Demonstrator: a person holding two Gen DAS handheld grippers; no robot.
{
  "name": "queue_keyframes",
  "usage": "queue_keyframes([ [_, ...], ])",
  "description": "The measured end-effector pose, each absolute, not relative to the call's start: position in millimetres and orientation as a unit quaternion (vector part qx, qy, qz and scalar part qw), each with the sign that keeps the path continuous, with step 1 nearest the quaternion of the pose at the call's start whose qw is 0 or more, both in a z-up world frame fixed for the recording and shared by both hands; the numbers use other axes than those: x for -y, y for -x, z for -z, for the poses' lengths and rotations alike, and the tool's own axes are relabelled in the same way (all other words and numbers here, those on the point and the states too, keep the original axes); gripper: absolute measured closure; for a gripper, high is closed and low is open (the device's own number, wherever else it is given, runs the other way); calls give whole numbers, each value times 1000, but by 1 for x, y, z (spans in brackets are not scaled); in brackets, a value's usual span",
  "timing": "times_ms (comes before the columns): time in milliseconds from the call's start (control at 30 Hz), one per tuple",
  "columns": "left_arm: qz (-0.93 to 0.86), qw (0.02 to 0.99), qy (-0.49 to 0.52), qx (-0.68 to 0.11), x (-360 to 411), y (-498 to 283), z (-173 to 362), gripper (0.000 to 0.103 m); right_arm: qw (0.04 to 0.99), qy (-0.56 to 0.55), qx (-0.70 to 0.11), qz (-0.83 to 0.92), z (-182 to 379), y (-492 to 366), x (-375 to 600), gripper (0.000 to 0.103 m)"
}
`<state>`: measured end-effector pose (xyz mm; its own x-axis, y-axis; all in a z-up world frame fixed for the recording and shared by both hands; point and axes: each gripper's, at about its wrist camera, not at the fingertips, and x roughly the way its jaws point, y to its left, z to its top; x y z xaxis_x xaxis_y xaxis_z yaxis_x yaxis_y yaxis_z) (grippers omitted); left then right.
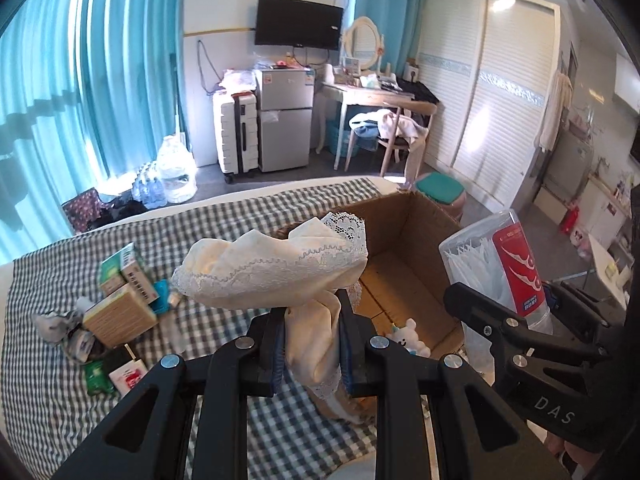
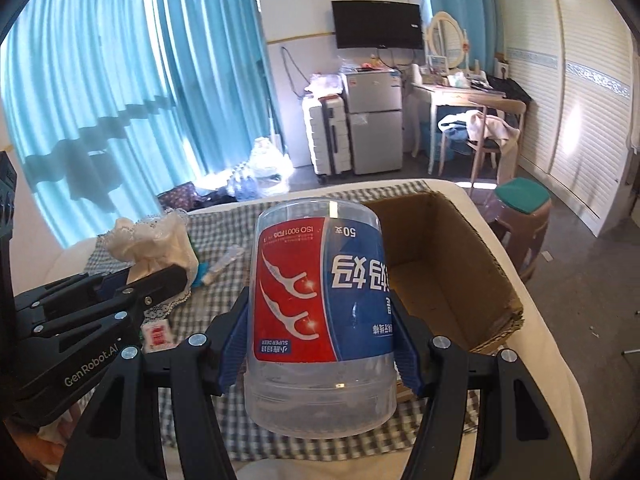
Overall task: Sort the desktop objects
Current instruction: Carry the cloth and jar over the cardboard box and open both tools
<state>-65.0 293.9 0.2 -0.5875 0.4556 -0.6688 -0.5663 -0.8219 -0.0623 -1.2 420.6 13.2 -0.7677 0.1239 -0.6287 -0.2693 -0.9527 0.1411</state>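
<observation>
My left gripper is shut on a cream lace-trimmed cloth, which bunches above the jaws and hangs over the checked cloth. My right gripper is shut on a clear floss-pick tub with a red and blue label, held upside down. In the left wrist view the tub and right gripper are at the right, beside the open cardboard box. A small white plush toy lies inside the box. In the right wrist view the left gripper with the lace cloth is at the left.
Several small boxes, packets and crumpled socks lie on the left of the checked cloth. A white tube lies further back. Beyond the bed stand a stool, a chair, a fridge and a suitcase.
</observation>
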Motion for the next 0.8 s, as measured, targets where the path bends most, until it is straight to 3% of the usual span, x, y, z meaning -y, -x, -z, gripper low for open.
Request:
queue_keyframes([
  [567, -845, 318, 416, -109, -349, 98, 69, 79, 149, 350, -181, -907, 41, 32, -496, 41],
  [600, -845, 315, 419, -111, -348, 98, 70, 75, 152, 348, -186, -906, 40, 32, -497, 41],
  [633, -844, 315, 420, -109, -347, 99, 70, 65, 154, 346, -190, -906, 40, 31, -498, 40],
  [667, -842, 318, 422, -105, -346, 99, 70, 49, 155, 341, -194, -906, 38, 31, -499, 35],
  [700, -843, 319, 421, -101, -344, 99, 68, 42, 155, 338, -197, -907, 36, 31, -501, 25],
  [733, -845, 317, 419, -101, -343, 98, 66, 31, 155, 335, -198, -908, 33, 31, -501, 22],
  [800, -849, 318, 410, -101, -339, 94, 58, 25, 154, 323, -196, -913, 25, 28, -497, 22],
])
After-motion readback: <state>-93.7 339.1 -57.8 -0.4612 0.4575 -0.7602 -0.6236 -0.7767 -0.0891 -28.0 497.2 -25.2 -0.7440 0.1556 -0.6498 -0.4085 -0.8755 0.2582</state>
